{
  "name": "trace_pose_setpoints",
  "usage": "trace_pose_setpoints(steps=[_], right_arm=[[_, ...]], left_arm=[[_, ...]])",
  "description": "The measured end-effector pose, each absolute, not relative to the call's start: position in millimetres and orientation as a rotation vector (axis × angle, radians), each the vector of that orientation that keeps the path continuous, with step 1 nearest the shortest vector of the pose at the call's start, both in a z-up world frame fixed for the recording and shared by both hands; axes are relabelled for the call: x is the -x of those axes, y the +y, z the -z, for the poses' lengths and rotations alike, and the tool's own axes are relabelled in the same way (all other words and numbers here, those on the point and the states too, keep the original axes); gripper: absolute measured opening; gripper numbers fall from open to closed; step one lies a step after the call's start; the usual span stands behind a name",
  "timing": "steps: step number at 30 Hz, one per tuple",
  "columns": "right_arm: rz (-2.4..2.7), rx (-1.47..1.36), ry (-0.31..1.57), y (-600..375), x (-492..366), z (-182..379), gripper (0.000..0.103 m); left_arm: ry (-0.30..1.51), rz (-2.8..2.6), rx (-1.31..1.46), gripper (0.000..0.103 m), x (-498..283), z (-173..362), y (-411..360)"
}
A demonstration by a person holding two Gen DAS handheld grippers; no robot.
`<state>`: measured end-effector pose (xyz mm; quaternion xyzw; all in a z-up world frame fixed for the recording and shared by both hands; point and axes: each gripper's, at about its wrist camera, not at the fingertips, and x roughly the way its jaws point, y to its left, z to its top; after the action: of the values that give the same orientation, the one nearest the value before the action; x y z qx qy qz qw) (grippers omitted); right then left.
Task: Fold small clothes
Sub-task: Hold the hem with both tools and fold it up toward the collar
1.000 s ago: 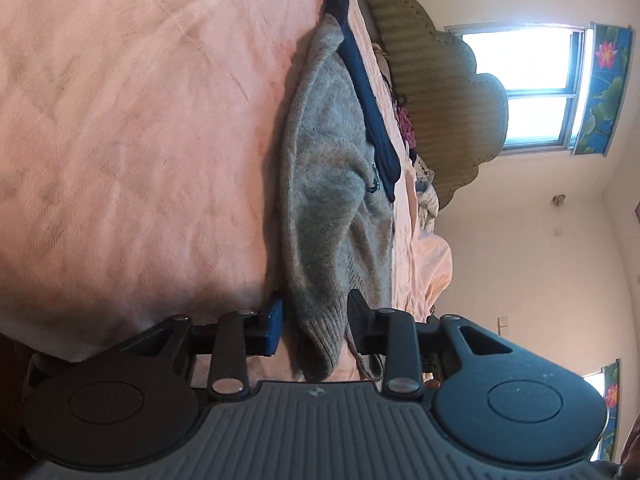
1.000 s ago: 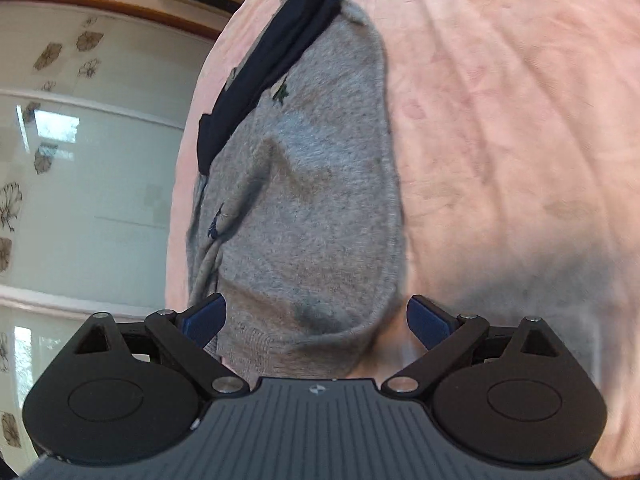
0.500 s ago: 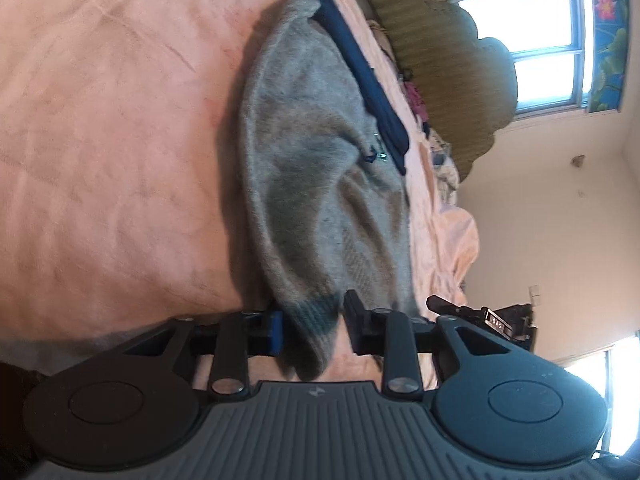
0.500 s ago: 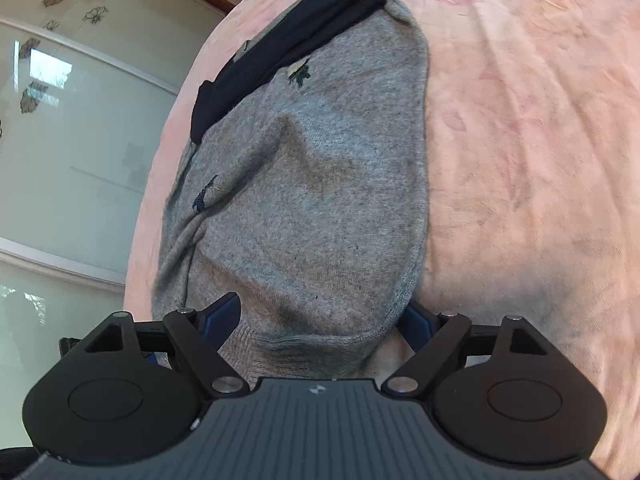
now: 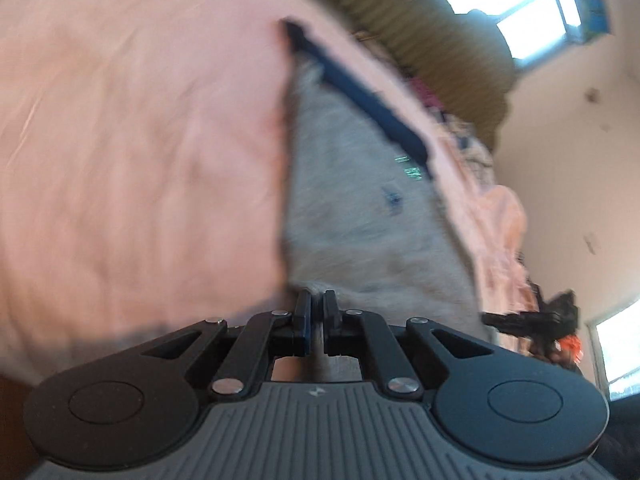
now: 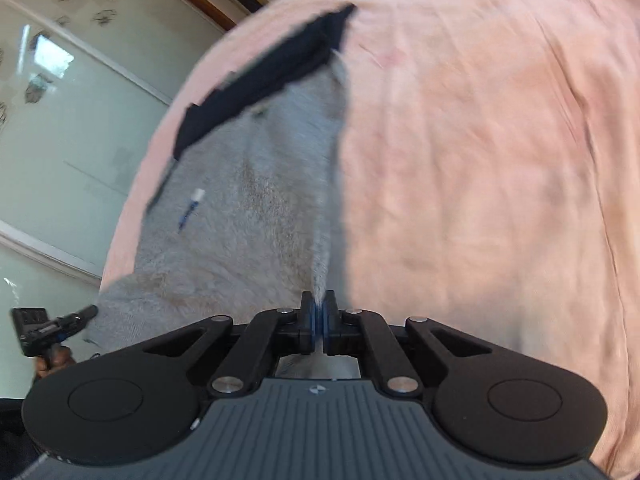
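A grey knit garment (image 5: 360, 208) (image 6: 256, 216) with a navy band (image 5: 360, 92) (image 6: 272, 76) along its far end lies on the pink bedsheet (image 5: 140, 140) (image 6: 480, 160). My left gripper (image 5: 316, 304) is shut on the near hem at one corner, with grey cloth pinched between the pads. My right gripper (image 6: 318, 304) has its jaws closing, and the pads press on the hem at the other corner. The cloth runs taut from each grip. Each gripper shows small in the other's view: the right gripper (image 5: 532, 320) and the left gripper (image 6: 48, 328). Both views are motion-blurred.
An olive padded headboard (image 5: 420, 40) and a heap of other clothes (image 5: 460, 132) sit past the garment's far end. A bright window (image 5: 520, 0) is behind. Frosted glass doors (image 6: 60, 120) stand beside the bed. Pink sheet spreads wide to one side.
Both grippers went from open around the near hem to pinched on it. The garment now stretches flat and taut between them, and both hands have shifted.
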<state>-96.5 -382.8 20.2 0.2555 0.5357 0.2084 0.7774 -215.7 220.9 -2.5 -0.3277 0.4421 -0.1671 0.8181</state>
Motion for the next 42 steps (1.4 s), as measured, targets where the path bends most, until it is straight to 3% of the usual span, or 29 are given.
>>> trace_pose_setpoints(steps=[2, 6, 8, 10, 12, 13, 16, 18, 21, 22, 24, 34, 42], right_arm=[[-0.443, -0.623, 1.168, -388, 104, -11, 0.019], [-0.524, -0.704, 1.124, -387, 125, -14, 0.074], [-0.537, -0.679, 1.151, -381, 129, -16, 0.074], [-0.57, -0.706, 1.167, -377, 132, -14, 0.076], [-0.633, -0.75, 1.182, -369, 134, -7, 0.076], [-0.655, -0.765, 1.191, -362, 135, -2, 0.076], [-0.676, -0.834, 1.166, -356, 134, 7, 0.073], [-0.655, -0.853, 1.163, -358, 133, 9, 0.057], [-0.613, -0.858, 1.186, -362, 130, 16, 0.031], [-0.607, -0.867, 1.187, -364, 132, 19, 0.028], [-0.591, -0.862, 1.184, -365, 134, 23, 0.011], [-0.623, -0.694, 1.209, -360, 162, 3, 0.009], [-0.575, -0.774, 1.186, -377, 179, 12, 0.01]], left_arm=[[0.925, 0.354, 0.758, 0.006, 223, 16, 225], [0.918, 0.355, 0.833, 0.011, 226, 20, 233], [0.915, 0.368, 0.826, 0.021, 227, 18, 232], [0.883, 0.402, 0.907, 0.057, 230, 18, 224], [0.836, 0.438, 0.991, 0.077, 231, 21, 219], [0.829, 0.44, 1.017, 0.078, 231, 23, 216], [0.831, 0.44, 1.028, 0.077, 231, 23, 206], [0.852, 0.463, 1.01, 0.067, 231, 21, 200], [0.899, 0.507, 0.992, 0.062, 228, 24, 185], [0.907, 0.506, 0.977, 0.04, 229, 24, 181], [0.963, 0.448, 0.902, 0.005, 225, 26, 169], [0.882, 0.415, 0.665, 0.004, 261, -17, 185], [0.938, 0.407, 0.735, 0.004, 262, 4, 192]])
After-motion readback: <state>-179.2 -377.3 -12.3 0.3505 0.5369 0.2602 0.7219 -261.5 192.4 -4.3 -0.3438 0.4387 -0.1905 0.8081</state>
